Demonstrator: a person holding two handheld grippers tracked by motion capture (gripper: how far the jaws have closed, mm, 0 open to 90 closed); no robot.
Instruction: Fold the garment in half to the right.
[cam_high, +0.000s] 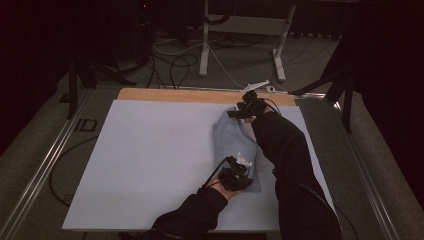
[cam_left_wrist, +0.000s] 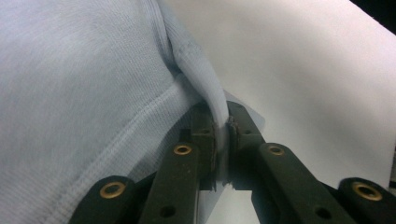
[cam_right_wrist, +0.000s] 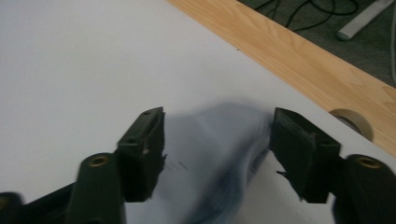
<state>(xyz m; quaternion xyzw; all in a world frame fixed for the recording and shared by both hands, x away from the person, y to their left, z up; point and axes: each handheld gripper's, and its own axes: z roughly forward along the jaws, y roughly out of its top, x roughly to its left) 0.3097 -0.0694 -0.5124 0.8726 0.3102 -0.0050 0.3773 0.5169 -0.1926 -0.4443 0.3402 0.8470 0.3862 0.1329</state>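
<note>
1. Tongs, left (cam_left_wrist: 223, 128): I have these clenched on a fold of pale blue garment (cam_left_wrist: 70, 93); in the left gripper view the cloth is pinched flat between the two black jaws, a ribbed hem running beside them. In the high view I see the left tongs (cam_high: 235, 172) at the near end of the garment, my dark sleeve (cam_high: 192, 212) coming in from the bottom edge.
2. Tongs, right (cam_right_wrist: 217, 154): released, jaws standing well apart. In the right gripper view the blurred end of the garment (cam_right_wrist: 215, 154) lies between the two jaws, touching neither that I can see. In the high view the right tongs (cam_high: 247, 107) sit at the far end of the garment, near the back of the desk.
3. Garment (cam_high: 235, 140): light blue knit, bunched into a long narrow shape running from the far right of the desk toward me, resting on the white sheet.
4. White sheet (cam_high: 150, 150): covers most of the desk top.
5. Desk (cam_high: 175, 95): bare wood strip showing along the far edge, beyond the sheet; a round hole (cam_right_wrist: 352, 121) in the wood near the right tongs.
6. Floor (cam_high: 240, 55): grey, with cables (cam_high: 175, 62) and a white stand (cam_high: 245, 25) behind the desk.
</note>
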